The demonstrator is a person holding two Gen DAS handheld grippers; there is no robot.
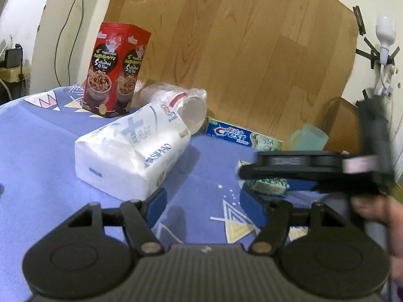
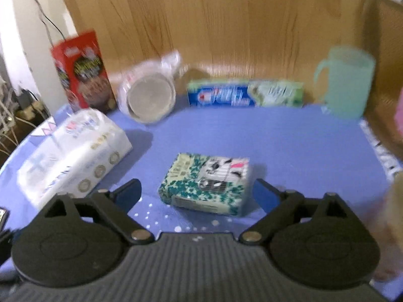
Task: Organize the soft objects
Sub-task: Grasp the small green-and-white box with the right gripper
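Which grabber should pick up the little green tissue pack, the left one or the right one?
Probably the right. The right gripper has its jaws open on either side of the little tissue pack, lined up with it. The left gripper is also open but points at bare cloth, nearer the big white tissue pack.

A wood-grain panel (image 1: 252, 50) leans against the cream wall (image 1: 63, 12) behind the blue-clothed tabletop (image 1: 37, 151); a bare bulb (image 1: 384, 35) hangs taped at right.

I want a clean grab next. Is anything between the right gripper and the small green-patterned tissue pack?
Nothing visible. The right gripper is open, and the small tissue pack lies on the blue cloth right between its fingers. The big white tissue pack lies off to the left, apart.
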